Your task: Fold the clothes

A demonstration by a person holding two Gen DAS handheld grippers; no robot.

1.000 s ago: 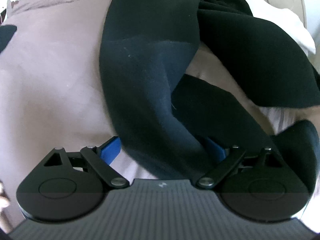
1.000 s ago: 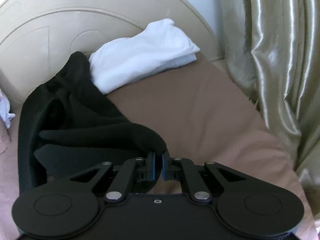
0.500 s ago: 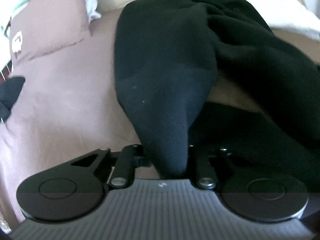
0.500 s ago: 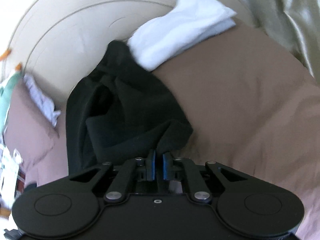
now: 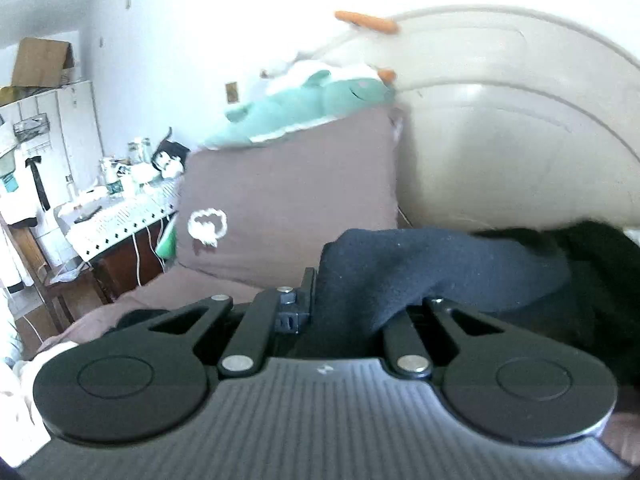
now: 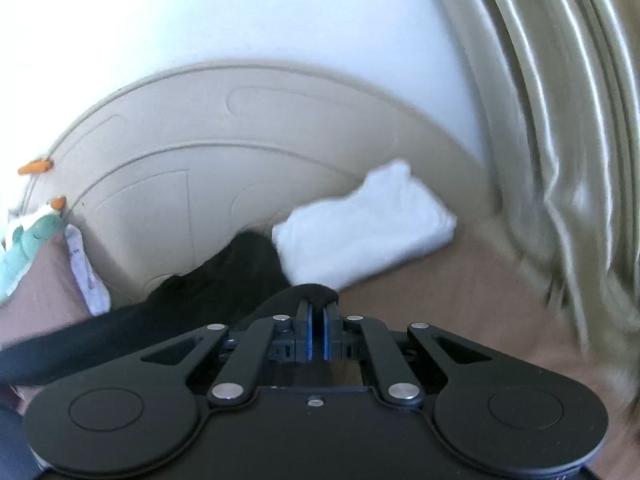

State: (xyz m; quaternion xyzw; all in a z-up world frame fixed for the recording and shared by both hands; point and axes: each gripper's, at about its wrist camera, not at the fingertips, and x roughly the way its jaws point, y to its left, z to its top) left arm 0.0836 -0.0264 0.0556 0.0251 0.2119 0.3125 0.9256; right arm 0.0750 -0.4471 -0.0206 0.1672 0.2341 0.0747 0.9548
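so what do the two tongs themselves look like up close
Both look alike. The left tongs have matte black linkage arms with silver rivets, two round black discs and a grey ribbed housing with a small white mark. The right tongs show the same black arms and discs, a smooth black housing with one small screw, and blue pads on the fingers.

A brown pillow (image 5: 288,196) stands upright against the beige headboard (image 6: 240,168) at the left end of the bed (image 6: 460,300). A teal plush toy (image 5: 304,104) lies along the pillow's top edge. A pale curtain (image 6: 560,100) hangs along the bed's right edge. Beyond the bed's left edge stands a side table (image 5: 116,216) with a white patterned cloth, cluttered with small items. A cardboard box (image 5: 40,60) sits on top of a white cabinet (image 5: 60,132).
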